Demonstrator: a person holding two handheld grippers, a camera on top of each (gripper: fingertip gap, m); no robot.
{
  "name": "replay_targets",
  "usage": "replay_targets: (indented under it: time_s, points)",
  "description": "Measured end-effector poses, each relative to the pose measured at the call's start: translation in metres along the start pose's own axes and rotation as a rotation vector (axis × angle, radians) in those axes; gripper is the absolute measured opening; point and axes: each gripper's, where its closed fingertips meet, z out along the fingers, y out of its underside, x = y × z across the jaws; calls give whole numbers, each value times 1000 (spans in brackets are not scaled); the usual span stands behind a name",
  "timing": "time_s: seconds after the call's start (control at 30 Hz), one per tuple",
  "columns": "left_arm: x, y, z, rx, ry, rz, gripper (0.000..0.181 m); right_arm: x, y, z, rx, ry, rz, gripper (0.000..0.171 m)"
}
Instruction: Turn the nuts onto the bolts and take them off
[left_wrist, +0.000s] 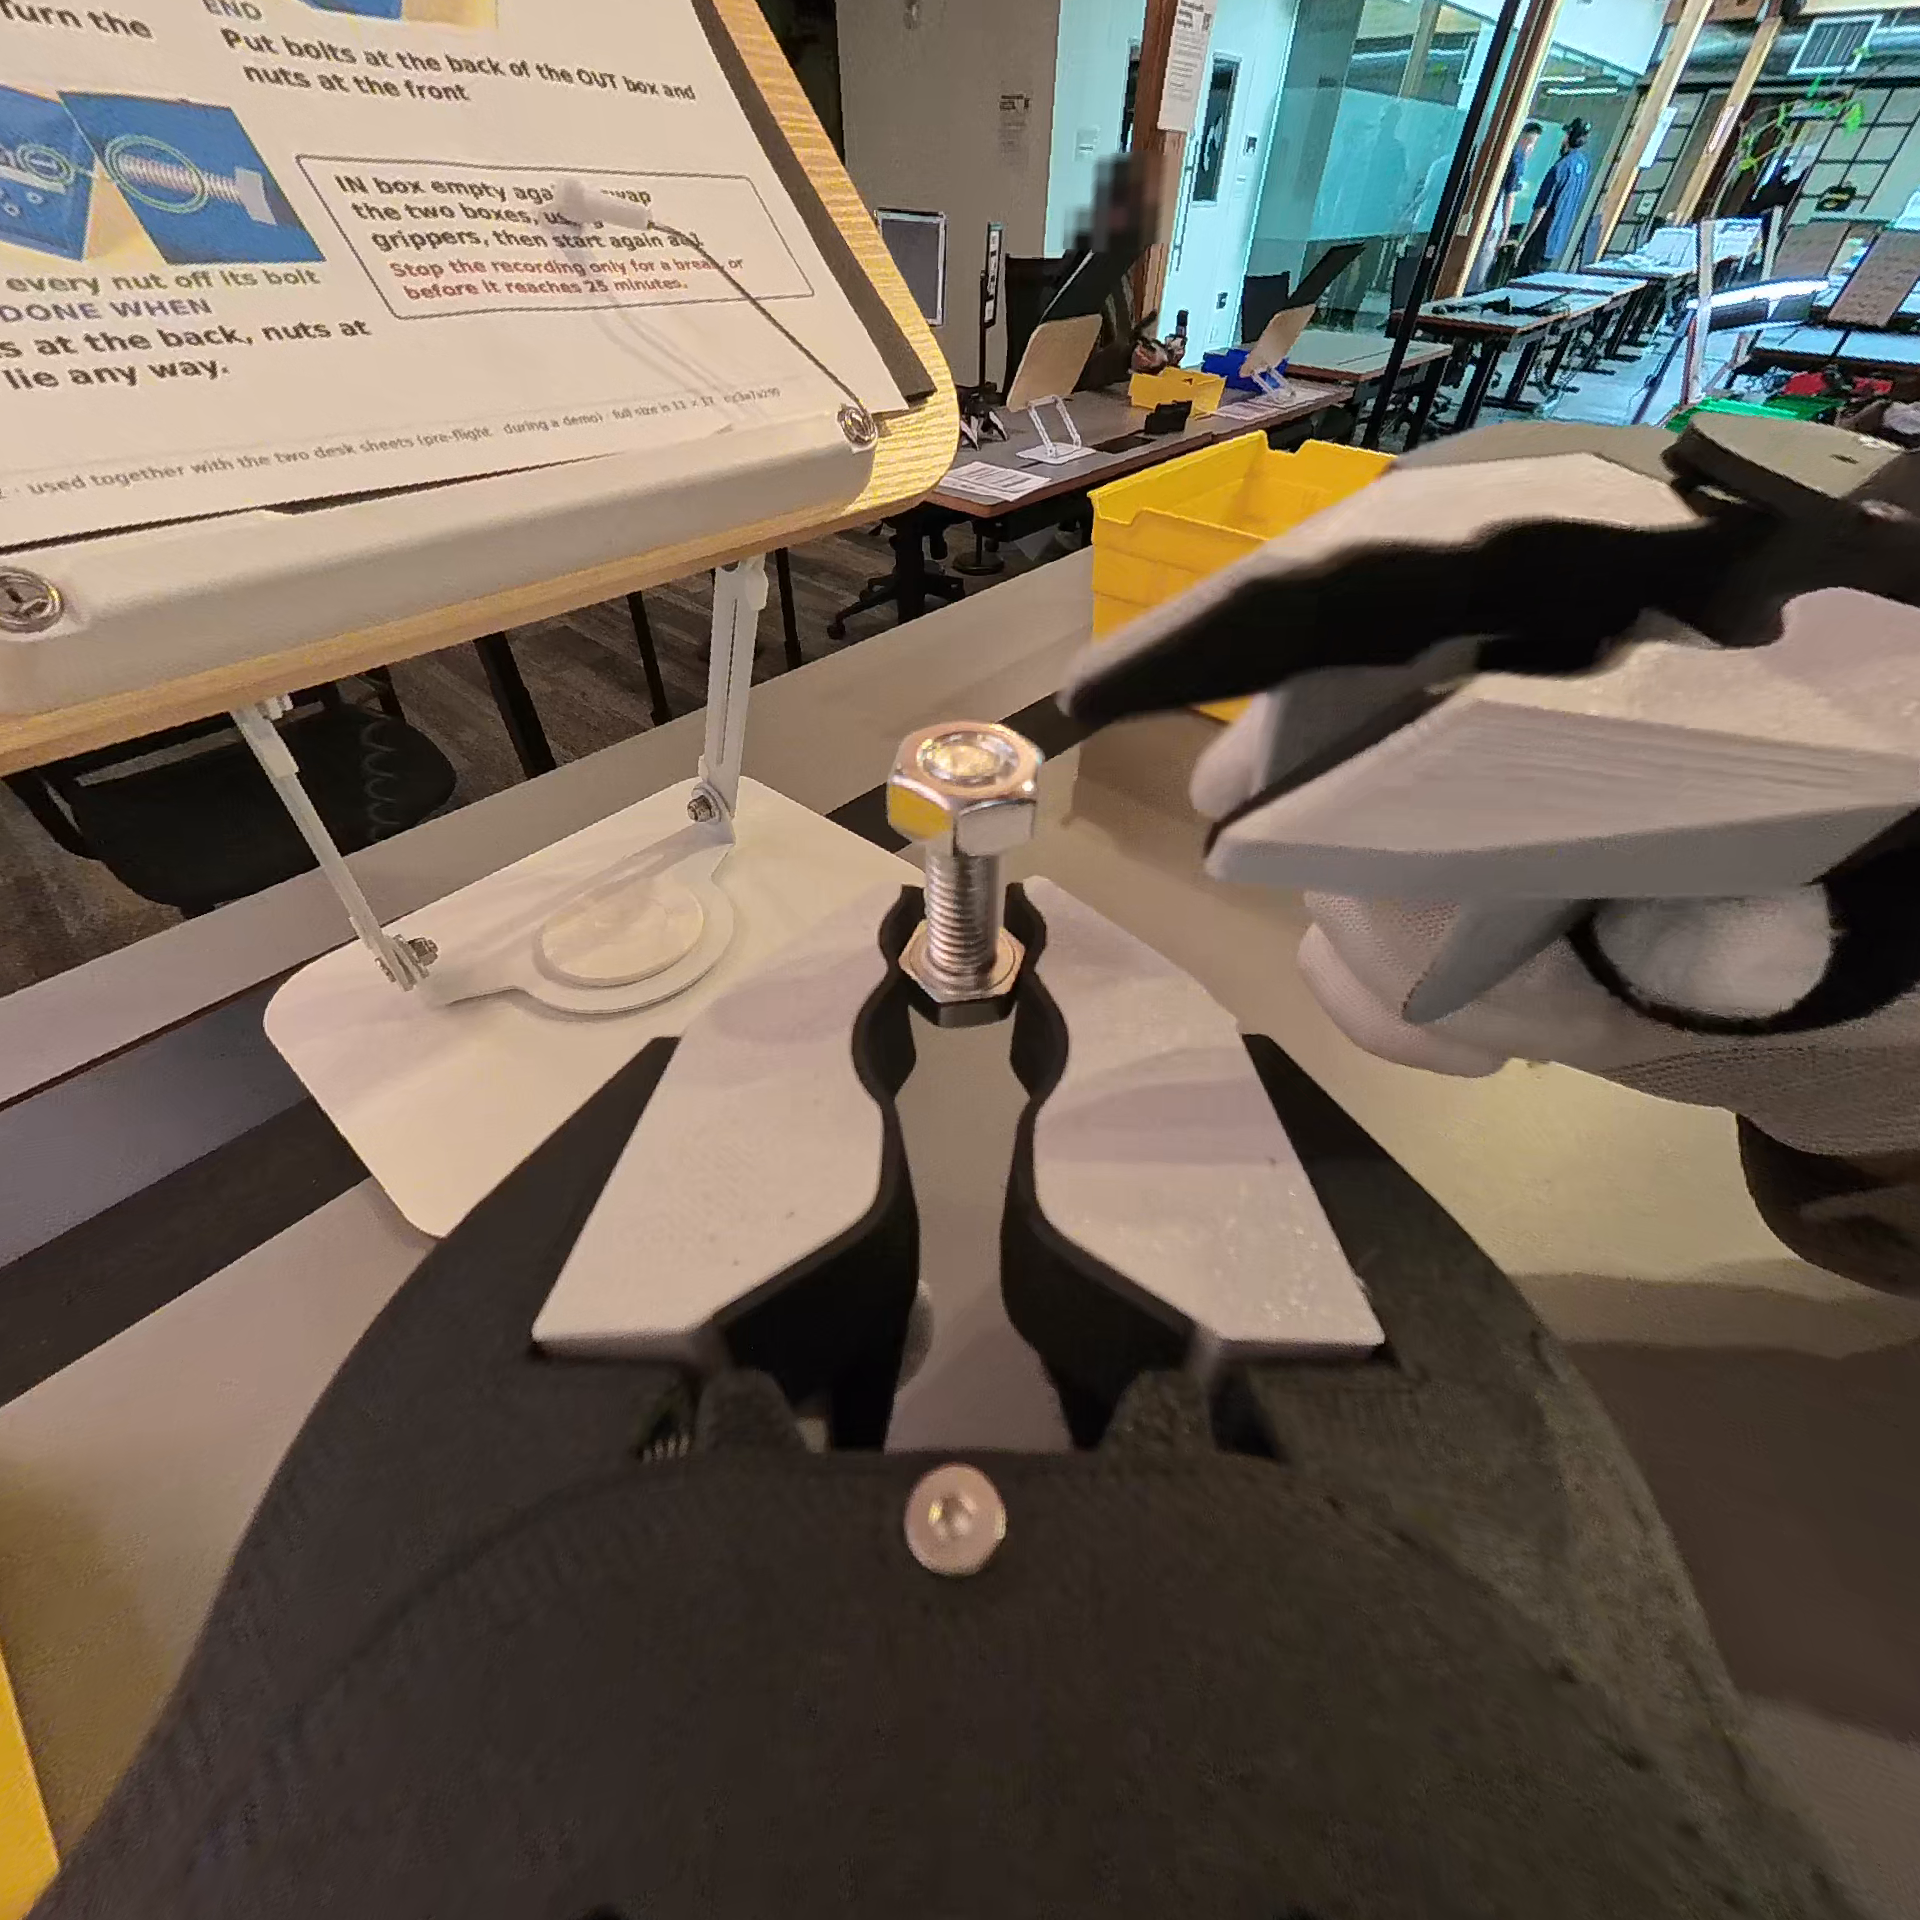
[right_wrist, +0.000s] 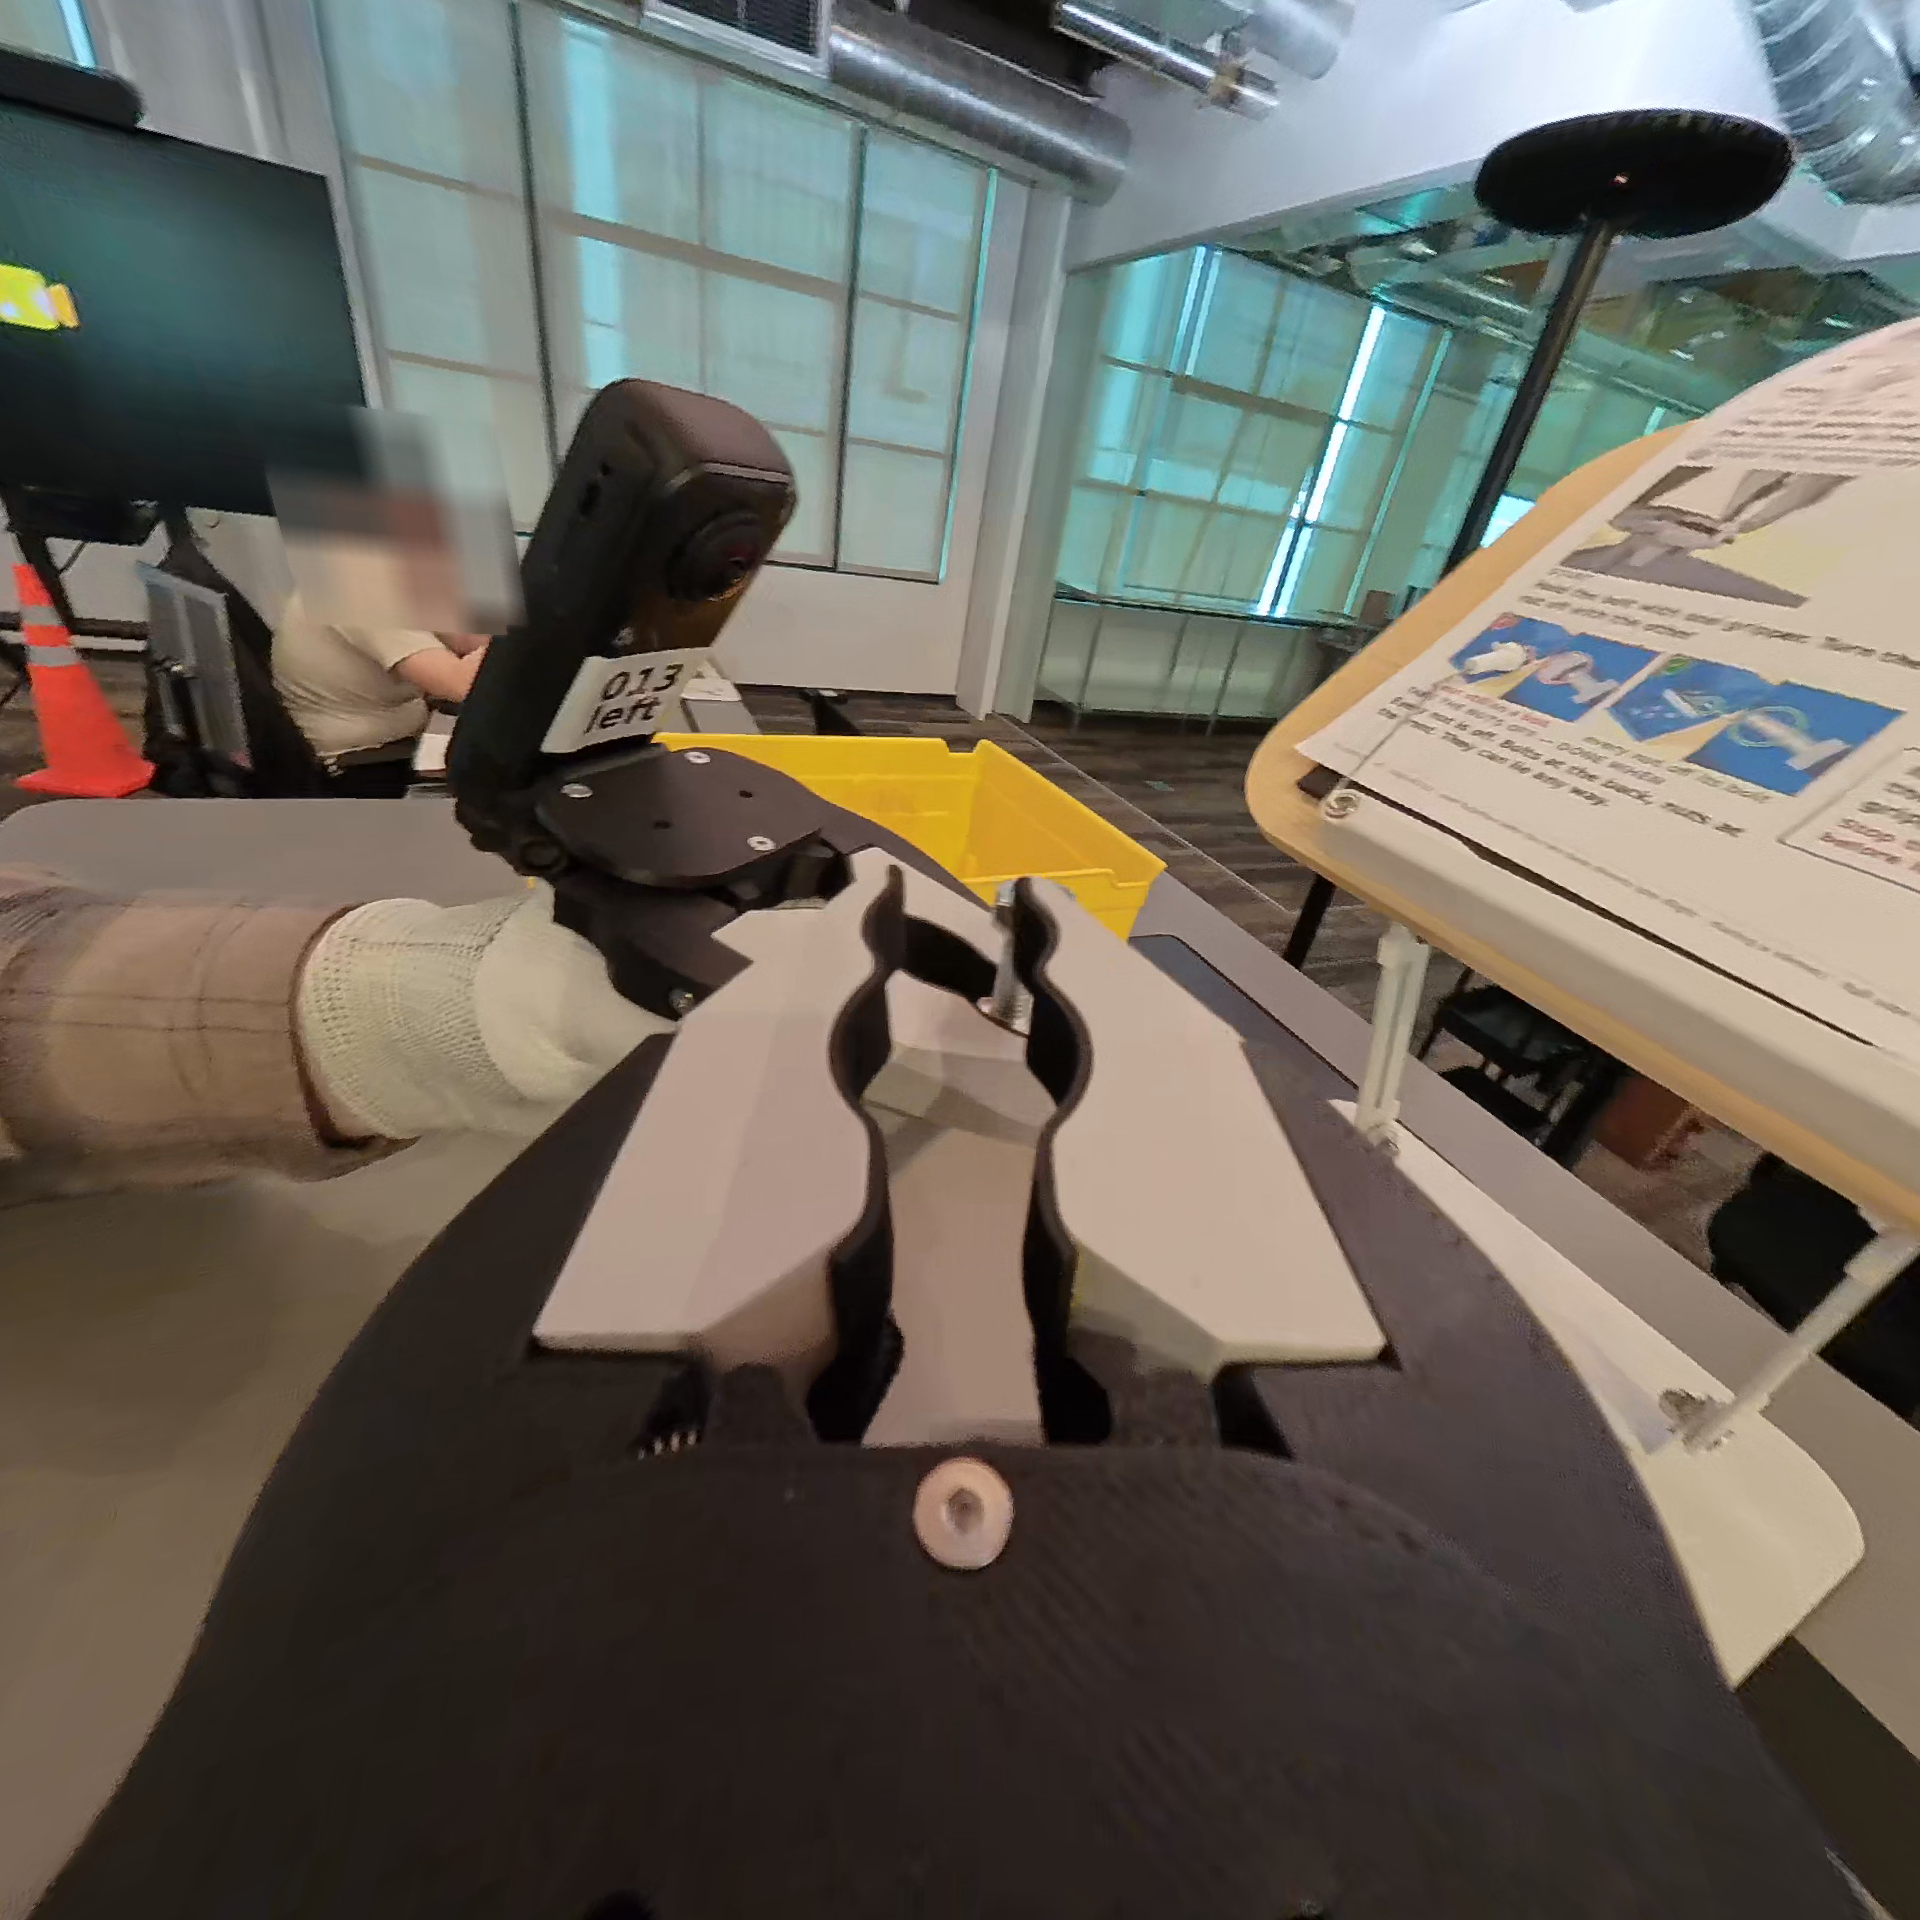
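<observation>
Two grippers meet over a grey table. The left gripper has its fingers clamped on the lower end of a steel bolt, which stands upright between the tips. A hex nut sits at the top of the thread.

The right gripper comes in from the right, held by a white-gloved hand. Its fingers are parted and grip nothing, with the tips just beside the nut. From its own camera the bolt shows in the gap, close to one finger.

Printed matter is plentiful:
- A sheet of instructions, with black and red text and blue pictures, is fixed to a wooden board on a white stand. It looms over the table close behind the bolt.
- A small white tag with dark print hangs on the left gripper's camera mount.

A yellow bin stands just behind the grippers. Farther off are a dark screen, an orange cone and a seated person.
</observation>
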Motion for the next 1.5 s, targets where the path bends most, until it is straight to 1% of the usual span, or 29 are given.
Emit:
replay_targets:
  time_s: [0.07, 0.2, 0.23, 0.27, 0.3, 0.43, 0.47, 0.53, 0.57, 0.67, 0.7, 0.73, 0.77, 0.87, 0.9, 1.0, 1.03, 1.07, 1.1, 1.13, 1.17, 1.2, 1.27, 1.33, 1.37, 1.4, 1.43, 1.47, 1.5]
  points:
    - [0, 0, 0, 0, -1, 1, 15, 9, 4, 1, -24, 49, 14, 42]
    - [0, 0, 0, -1, 0, 1, 15, 5, 11, 5, -56, 29, 15, 46]
    - [0, 0, 0, -1, -1, 2, 15, 2, 11, 6, -54, 17, 6, 42]
    - [0, 0, 0, -1, -3, 2, 15, -3, 11, 5, -56, -9, -4, 25]
    - [-1, 0, 0, 0, -3, -1, 15, -12, 8, 3, -46, -65, -15, 0]
    - [0, -1, 0, 0, -1, 2, 15, -5, 4, 1, -29, -28, -6, 1]
    - [0, 0, 0, -1, 0, 3, 15, 1, 4, 1, -18, 4, 1, 13]
    - [1, 0, 0, -2, 2, 2, 15, 8, 5, 2, -21, 48, 17, 43]
    - [2, 0, 0, -2, 3, 3, 15, 9, 8, 3, -36, 48, 22, 51]
    - [2, 1, 1, -4, 4, 3, 15, 1, 10, 5, -49, 14, 8, 42]
    - [1, 1, 1, -4, 2, 2, 15, -3, 10, 5, -45, -7, 1, 32]
    - [1, 1, 0, -2, 2, 0, 15, -12, 7, 3, -32, -61, -6, 5]
    - [0, 1, 0, -3, 1, -1, 15, -17, 4, 2, -20, -100, -4, 0]
    - [1, 1, 0, -3, 3, 0, 15, -12, 2, 1, -13, -73, -7, 0]
    - [1, 1, 1, -5, 2, 2, 15, -8, 3, 1, -11, -52, 0, 3]
    - [2, 2, 1, -6, 7, 4, 15, 7, 4, 1, -11, 41, 11, 45]
    - [2, 2, 1, -7, 6, 5, 15, 9, 8, 2, -36, 46, 17, 49]
    - [2, 2, 1, -8, 6, 5, 15, 6, 11, 4, -50, 26, 19, 47]
    - [2, 2, 1, -8, 6, 4, 15, 2, 12, 4, -51, 6, 13, 39]
    - [2, 2, 1, -8, 6, 4, 15, -2, 12, 4, -45, -14, 2, 29]
    - [2, 2, 1, -6, 6, 1, 15, -8, 10, 3, -31, -48, -9, 11]
    - [1, 2, 1, -8, 4, 2, 15, -16, 7, 2, -22, -97, -12, 0]
    - [1, 2, 1, -7, 5, 1, 15, -18, 4, 0, -17, -113, -13, 0]
    - [2, 2, 1, -9, 6, 4, 15, -11, 3, -1, -9, -68, -17, 0]
    - [2, 2, 1, -10, 8, 5, 15, -5, 1, -1, 3, -33, -13, 11]
    - [3, 3, 2, -11, 10, 8, 14, 2, 2, -1, -1, 6, -5, 29]
    - [4, 3, 2, -14, 12, 15, 15, 6, 6, 1, -27, 24, 0, 43]
    - [5, 4, 2, -18, 17, 20, 15, 7, 11, 2, -54, 22, 5, 52]
    - [7, 4, 3, -20, 25, 24, 15, 6, 13, 3, -61, 15, 6, 50]
